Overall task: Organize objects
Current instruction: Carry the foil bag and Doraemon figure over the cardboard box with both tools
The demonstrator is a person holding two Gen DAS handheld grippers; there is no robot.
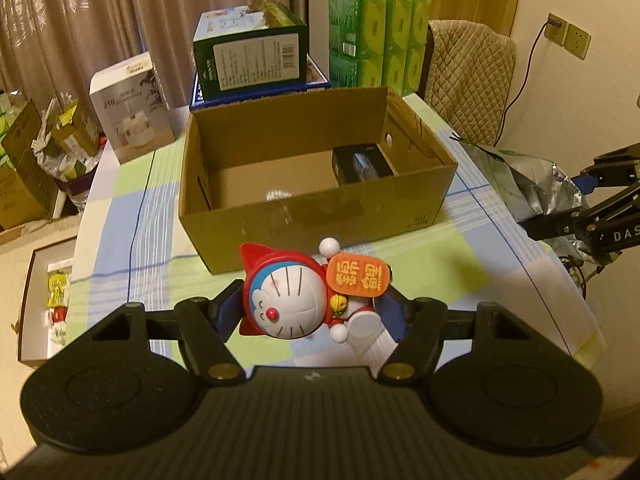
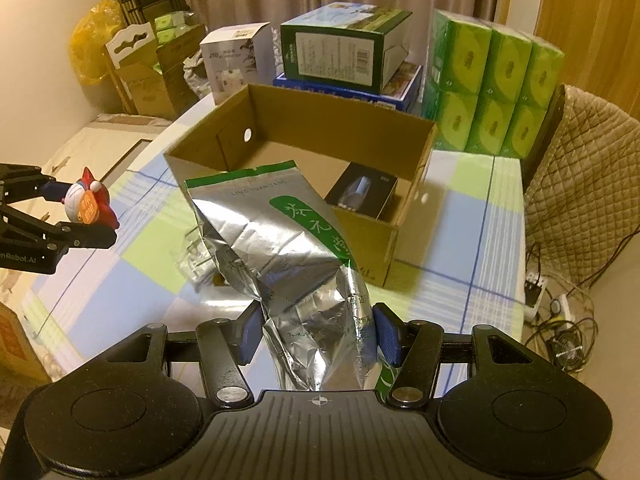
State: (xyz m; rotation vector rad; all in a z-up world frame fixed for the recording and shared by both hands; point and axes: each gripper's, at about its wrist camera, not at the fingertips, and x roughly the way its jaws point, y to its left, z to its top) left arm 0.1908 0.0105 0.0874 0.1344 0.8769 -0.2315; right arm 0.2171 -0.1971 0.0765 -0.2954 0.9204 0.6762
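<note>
My left gripper (image 1: 310, 312) is shut on a red and blue cat figurine (image 1: 296, 300) with an orange sign, held above the checked tablecloth just in front of an open cardboard box (image 1: 312, 212). A small black box (image 1: 362, 166) lies inside it at the right. My right gripper (image 2: 318, 334) is shut on a crumpled silver foil bag (image 2: 276, 248) with green print, held over the table before the cardboard box (image 2: 372, 232). The figurine (image 2: 90, 204) and left gripper also show at the left of the right wrist view. The foil bag (image 1: 524, 180) shows at the right of the left wrist view.
Behind the cardboard box stand a dark green carton (image 1: 250, 50) on a blue box, a pack of green tissue packets (image 1: 376, 40) and a white box (image 1: 128, 108). A quilted chair (image 2: 580, 176) is at the right. Boxes and bags sit on the floor at the left (image 1: 24, 168).
</note>
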